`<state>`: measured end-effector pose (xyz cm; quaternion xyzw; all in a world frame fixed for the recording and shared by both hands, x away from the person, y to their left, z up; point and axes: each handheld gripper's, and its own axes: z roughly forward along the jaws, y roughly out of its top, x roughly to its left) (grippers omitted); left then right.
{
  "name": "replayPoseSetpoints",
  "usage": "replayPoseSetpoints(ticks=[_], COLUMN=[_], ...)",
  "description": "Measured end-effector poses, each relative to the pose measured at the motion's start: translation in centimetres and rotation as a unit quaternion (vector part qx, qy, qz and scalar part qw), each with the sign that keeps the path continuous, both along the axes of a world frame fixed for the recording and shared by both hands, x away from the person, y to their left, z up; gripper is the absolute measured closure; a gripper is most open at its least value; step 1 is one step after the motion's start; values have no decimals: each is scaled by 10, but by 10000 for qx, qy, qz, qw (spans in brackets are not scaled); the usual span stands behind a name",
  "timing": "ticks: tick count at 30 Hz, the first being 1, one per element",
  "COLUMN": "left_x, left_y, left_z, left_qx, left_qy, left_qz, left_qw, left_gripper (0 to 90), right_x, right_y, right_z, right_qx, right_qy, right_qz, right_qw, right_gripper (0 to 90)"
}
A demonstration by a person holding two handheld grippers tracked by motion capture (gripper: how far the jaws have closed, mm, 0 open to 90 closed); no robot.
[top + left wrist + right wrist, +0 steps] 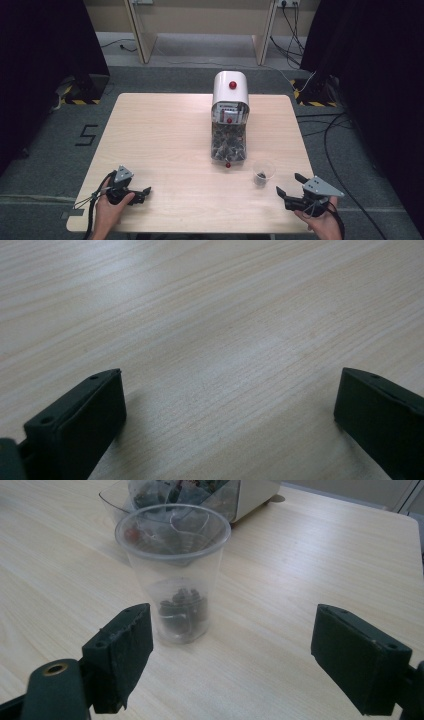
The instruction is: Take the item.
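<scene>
A pale wooden table takes up most of the high view, its near edge partly cut off by the bottom of the picture. Toward its far middle stands a white dispenser with a red knob on top and a clear bin below; the dark contents of that bin are too jumbled to name, and in the right gripper view its top is cut off. Just in front and to the right stands a clear plastic cup, upright, with a small dark heap at its bottom, possibly beans or pods. The right gripper rests near the table's front right corner, jaws spread wide, the cup a little beyond them, nearer one jaw. The left gripper lies at the front left, jaws likewise wide apart over bare wood, pinching nothing.
</scene>
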<state>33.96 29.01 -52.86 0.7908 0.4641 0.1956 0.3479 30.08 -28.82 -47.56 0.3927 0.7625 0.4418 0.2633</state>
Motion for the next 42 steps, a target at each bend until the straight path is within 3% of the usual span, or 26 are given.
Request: replayPoseSetpoints(ticks=[42], left_x=[0], left_y=[0], left_z=[0], left_qx=[-5], left_qy=[-4], left_qz=[5], left_qw=[10000], left_gripper=[0], right_x=[-13], right_y=[-6], right_z=[-39], right_qx=[-245], right_qy=[436], right_qz=[-299], right_qw=[9983], right_gripper=[184])
